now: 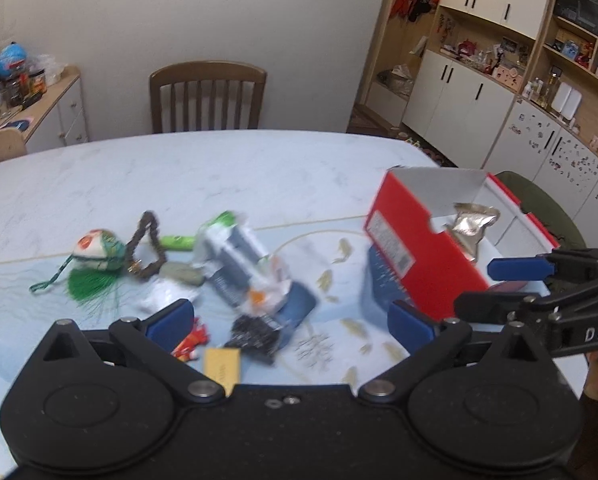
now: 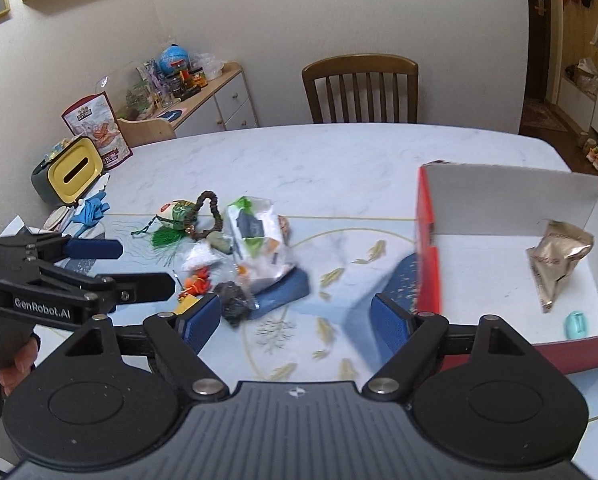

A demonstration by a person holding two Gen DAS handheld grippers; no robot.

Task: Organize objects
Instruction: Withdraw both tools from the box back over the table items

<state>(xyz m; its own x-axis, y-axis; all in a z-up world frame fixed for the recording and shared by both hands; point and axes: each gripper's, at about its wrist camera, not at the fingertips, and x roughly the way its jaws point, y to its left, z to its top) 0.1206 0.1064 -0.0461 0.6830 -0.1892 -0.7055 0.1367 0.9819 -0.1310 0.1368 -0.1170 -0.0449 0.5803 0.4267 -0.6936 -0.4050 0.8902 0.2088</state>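
Left wrist view first: the left gripper [image 1: 291, 316] hangs above the table with its blue-padded jaws spread wide and nothing between them. Right below and ahead sits the clutter pile, topped by a crinkled white-and-grey plastic packet with green print [image 1: 235, 260], its long axis running from far-left down to near-right, roughly diagonal to the jaws. Beside it to the left lie a dark brown bead loop [image 1: 145, 246] and a round white-and-green tasselled ornament [image 1: 99, 250].

Over to the right, the open red cardboard box with white lining [image 1: 427, 248] already holds a crumpled gold foil pouch [image 2: 559, 260] and a small teal oval object [image 2: 576, 325].

Right wrist view now: the right gripper [image 2: 299, 320] is also spread apart and empty, hovering between pile and box, the box wall just beside its right pad. The pile lies ahead-left of it, nearer the left tool. My read: left is better placed for the packet, but it would need to turn across that diagonal.

The pale marble-patterned tabletop [image 2: 339, 160] is bare beyond.
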